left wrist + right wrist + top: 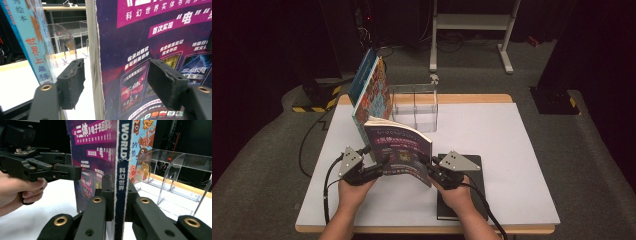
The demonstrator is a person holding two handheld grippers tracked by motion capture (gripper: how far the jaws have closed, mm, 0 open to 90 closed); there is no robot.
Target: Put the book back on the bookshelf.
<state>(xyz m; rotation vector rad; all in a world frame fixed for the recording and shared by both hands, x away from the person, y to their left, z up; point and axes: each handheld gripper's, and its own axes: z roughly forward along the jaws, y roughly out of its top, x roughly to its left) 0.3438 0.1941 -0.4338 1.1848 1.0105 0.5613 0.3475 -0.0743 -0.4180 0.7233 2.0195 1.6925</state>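
Observation:
A purple paperback [399, 145] stands upright on the white table [502, 145] between my two grippers. My right gripper [428, 165] is shut on its spine; in the right gripper view both pads [108, 192] clamp the blue-and-white spine [121, 170]. My left gripper [382, 162] straddles the book's other edge. In the left gripper view its jaws stand on either side of the page edge [96, 62], and the left pad [72, 82] is clear of the paper, so this gripper [117, 80] is open. The left gripper [70, 171] also appears in the right gripper view.
A colourful picture book [372, 95] leans upright against a clear acrylic book stand [414, 107] just behind the paperback. A black notebook [472, 195] lies flat under my right hand. The table's right half is bare white surface.

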